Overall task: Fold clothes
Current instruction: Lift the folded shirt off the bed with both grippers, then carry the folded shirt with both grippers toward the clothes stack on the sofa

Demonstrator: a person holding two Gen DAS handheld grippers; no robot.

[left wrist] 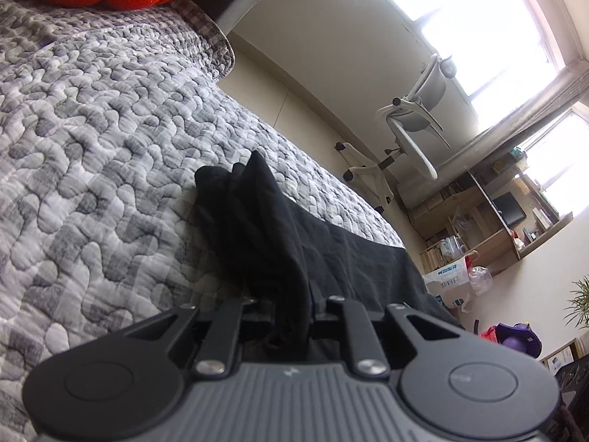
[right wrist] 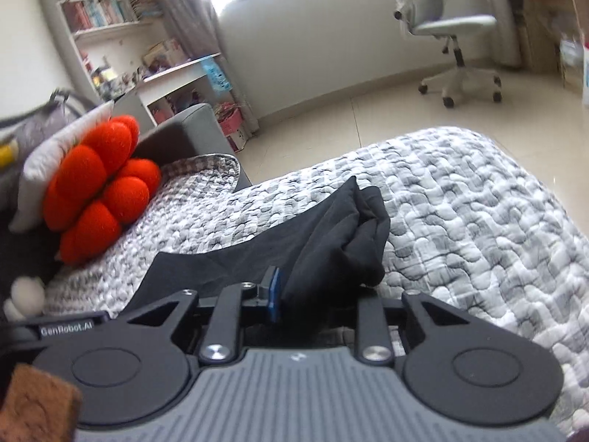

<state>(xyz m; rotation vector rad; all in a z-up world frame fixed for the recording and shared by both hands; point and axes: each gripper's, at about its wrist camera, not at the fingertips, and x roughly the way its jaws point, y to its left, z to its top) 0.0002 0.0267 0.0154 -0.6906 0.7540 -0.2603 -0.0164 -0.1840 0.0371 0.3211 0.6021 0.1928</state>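
Left wrist view: the left gripper (left wrist: pixel 292 313) pinches a bunched fold of the black garment (left wrist: pixel 279 235), which rises off the grey quilted bedspread (left wrist: pixel 110 129) and trails toward the bed's edge. Right wrist view: the right gripper (right wrist: pixel 313 294), 1 blue pad (right wrist: pixel 274 294) visible, has the same black garment (right wrist: pixel 338 235) gathered between its jaws; the other pad is hidden by cloth, so the grip cannot be confirmed. An orange cushion (right wrist: pixel 99 184) lies near the headboard; a white office chair (right wrist: pixel 452 37) stands on the floor
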